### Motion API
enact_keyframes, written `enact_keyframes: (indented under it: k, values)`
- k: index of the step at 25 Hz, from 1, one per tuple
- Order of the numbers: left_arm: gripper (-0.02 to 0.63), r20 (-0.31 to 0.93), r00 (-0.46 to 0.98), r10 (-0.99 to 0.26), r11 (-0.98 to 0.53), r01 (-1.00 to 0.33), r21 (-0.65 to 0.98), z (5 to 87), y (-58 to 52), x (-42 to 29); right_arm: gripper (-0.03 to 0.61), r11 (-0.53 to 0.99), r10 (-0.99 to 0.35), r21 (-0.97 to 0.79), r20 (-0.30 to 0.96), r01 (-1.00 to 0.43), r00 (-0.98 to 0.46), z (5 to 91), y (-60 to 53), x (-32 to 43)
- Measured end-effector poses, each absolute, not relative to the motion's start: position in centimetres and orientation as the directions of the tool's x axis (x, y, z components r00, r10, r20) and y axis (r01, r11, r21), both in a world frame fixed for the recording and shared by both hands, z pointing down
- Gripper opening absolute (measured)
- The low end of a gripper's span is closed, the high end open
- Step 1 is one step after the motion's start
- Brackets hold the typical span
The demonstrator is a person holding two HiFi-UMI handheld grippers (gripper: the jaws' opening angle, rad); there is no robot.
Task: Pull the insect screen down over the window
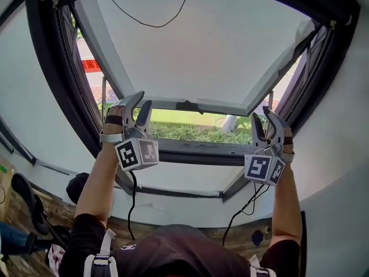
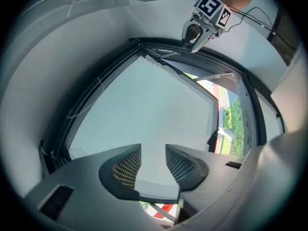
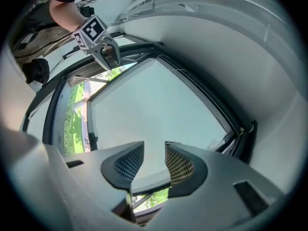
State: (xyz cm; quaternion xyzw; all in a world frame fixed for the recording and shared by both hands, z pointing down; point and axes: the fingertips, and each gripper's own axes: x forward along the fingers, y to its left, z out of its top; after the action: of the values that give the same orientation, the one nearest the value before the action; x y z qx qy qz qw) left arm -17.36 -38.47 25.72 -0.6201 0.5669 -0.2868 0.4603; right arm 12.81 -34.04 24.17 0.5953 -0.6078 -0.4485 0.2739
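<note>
The left gripper (image 2: 153,161) is released, its jaws apart with nothing pinched between them; the right gripper (image 3: 154,160) is likewise unclenched and empty. Both are raised near the ends of the insect screen's bottom rail (image 1: 190,105), which runs level from side to side across the window. The screen (image 1: 196,45) covers most of the opening from the top down. Under the rail a strip stays uncovered, showing grass (image 1: 190,119) and a hedge (image 1: 196,133). The dark window frame (image 1: 52,79) sits in a white wall (image 1: 334,154).
</note>
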Motion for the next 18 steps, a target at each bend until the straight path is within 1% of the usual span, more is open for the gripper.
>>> enact_keyframes:
  k: [5,10,15,18]
  values:
    - [0.173,-0.296,0.183,-0.938,0.206,-0.391,-0.897,16.6,-38.3,-18.6,0.144,-0.185,-0.955,0.885,-0.264,-0.427,-0.133,17.7,-34.6,13.7]
    - [0.173,-0.413,0.156,-0.897,0.326,-0.396,-0.858,7.9,-38.5,-20.7,0.144,-0.288,-0.923,0.874,-0.362,-0.392,-0.129,10.7,-34.1,13.5]
    - [0.172,-0.493,0.101,-0.864,0.433,-0.349,-0.831,1.2,-39.1,-23.7,0.144,-0.355,-0.903,0.85,-0.419,-0.39,-0.092,5.0,-34.6,14.3]
    - [0.172,-0.509,0.098,-0.855,0.458,-0.316,-0.831,-1.6,-39.4,-24.9,0.147,-0.392,-0.895,0.841,-0.443,-0.374,-0.058,2.1,-35.2,15.0]
